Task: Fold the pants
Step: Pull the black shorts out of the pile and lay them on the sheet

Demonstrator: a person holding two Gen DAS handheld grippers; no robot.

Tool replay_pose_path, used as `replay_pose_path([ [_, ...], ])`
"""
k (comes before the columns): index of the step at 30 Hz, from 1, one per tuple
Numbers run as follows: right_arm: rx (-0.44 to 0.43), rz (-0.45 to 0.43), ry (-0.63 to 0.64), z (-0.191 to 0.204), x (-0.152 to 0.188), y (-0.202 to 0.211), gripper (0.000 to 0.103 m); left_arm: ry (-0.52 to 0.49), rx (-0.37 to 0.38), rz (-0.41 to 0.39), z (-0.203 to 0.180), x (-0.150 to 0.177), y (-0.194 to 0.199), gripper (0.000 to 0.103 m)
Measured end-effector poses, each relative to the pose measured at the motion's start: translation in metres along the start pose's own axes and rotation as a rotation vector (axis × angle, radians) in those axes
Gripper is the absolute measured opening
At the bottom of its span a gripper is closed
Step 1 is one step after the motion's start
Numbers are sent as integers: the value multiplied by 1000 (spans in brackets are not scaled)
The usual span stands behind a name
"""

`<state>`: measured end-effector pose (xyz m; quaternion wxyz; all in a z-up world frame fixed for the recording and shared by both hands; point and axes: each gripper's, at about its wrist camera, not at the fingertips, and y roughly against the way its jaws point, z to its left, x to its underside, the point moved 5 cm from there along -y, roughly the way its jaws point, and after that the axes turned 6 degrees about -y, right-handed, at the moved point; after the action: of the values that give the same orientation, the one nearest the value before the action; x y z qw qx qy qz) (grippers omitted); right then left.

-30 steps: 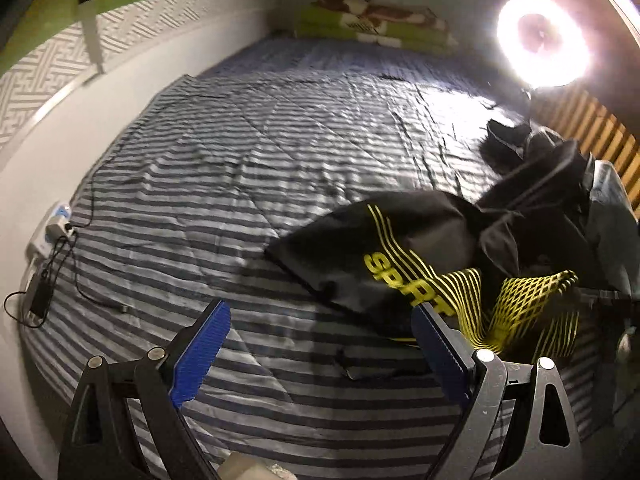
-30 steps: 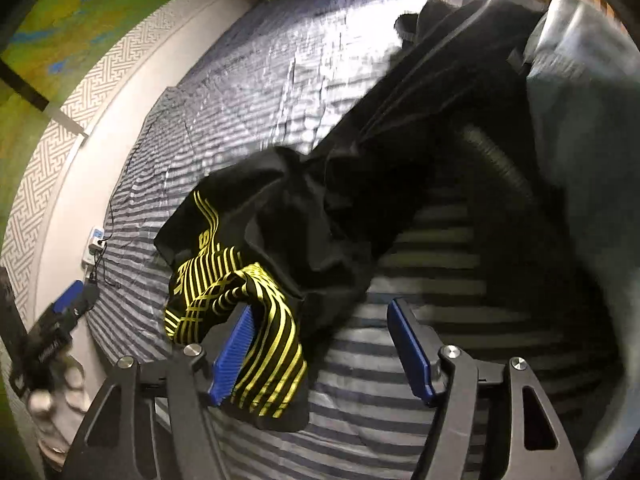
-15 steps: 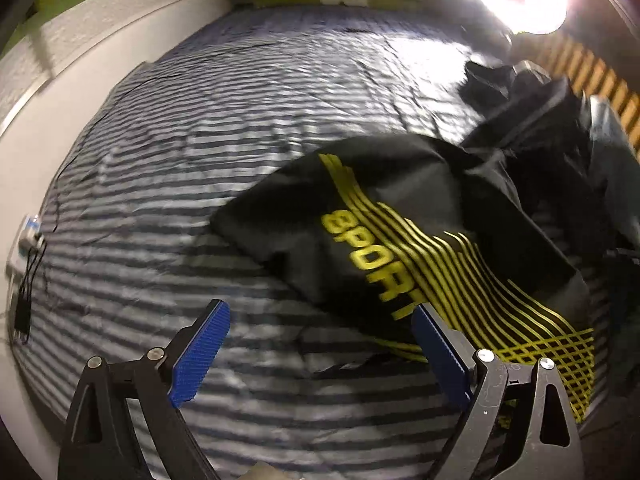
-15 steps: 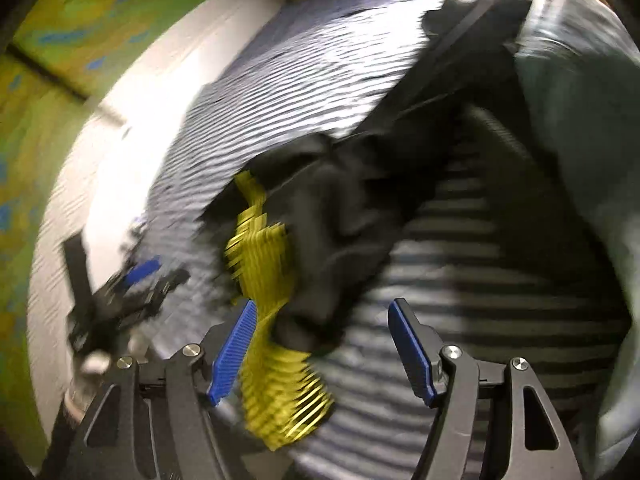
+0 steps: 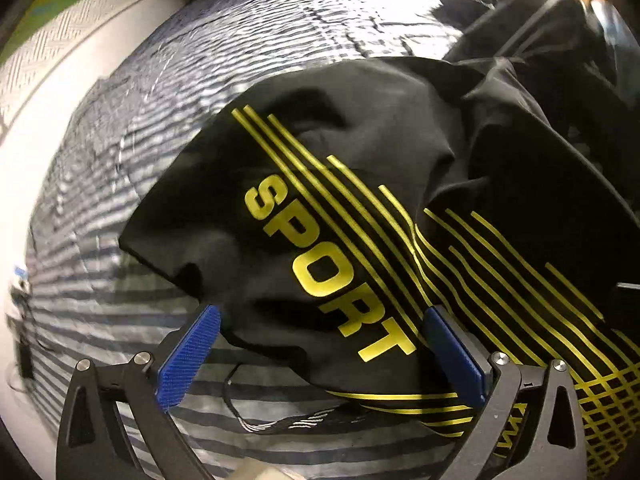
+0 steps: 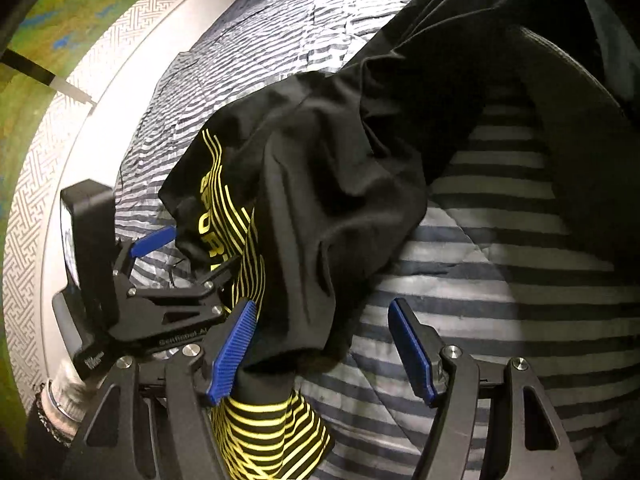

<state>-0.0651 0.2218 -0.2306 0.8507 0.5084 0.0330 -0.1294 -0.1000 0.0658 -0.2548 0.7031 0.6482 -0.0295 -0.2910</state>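
Both grippers now at the near edge of the pants

The left gripper (image 5: pixel 320 354) and right gripper (image 6: pixel 320 344), two in all, have come closer; both are spread wide and hold nothing. The one pair of black pants (image 5: pixel 360 184) lies crumpled on the striped bedcover (image 5: pixel 200 60), so I judge grasping comes next. Further right lies other dark clothing (image 5: pixel 540 28).

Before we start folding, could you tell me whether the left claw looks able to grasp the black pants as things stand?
Probably yes: the left claw is open, the pants already lie between its fingers, and nothing blocks it.
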Motion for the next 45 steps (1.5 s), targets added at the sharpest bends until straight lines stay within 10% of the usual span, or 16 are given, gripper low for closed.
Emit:
replay_pose_path([
  [4, 18, -19, 7, 0, -5, -3, 65, 134, 150, 5, 16, 15, -8, 103],
  [30, 33, -28, -20, -4, -30, -22, 64, 132, 172, 75, 21, 32, 16, 102],
  [36, 42, 10, 93, 32, -16, -42, 15, 278, 51, -121, 88, 15, 80, 96],
  [45, -145, 3, 415, 180, 25, -32, 10, 468, -40, -227, 212, 59, 121, 96],
])
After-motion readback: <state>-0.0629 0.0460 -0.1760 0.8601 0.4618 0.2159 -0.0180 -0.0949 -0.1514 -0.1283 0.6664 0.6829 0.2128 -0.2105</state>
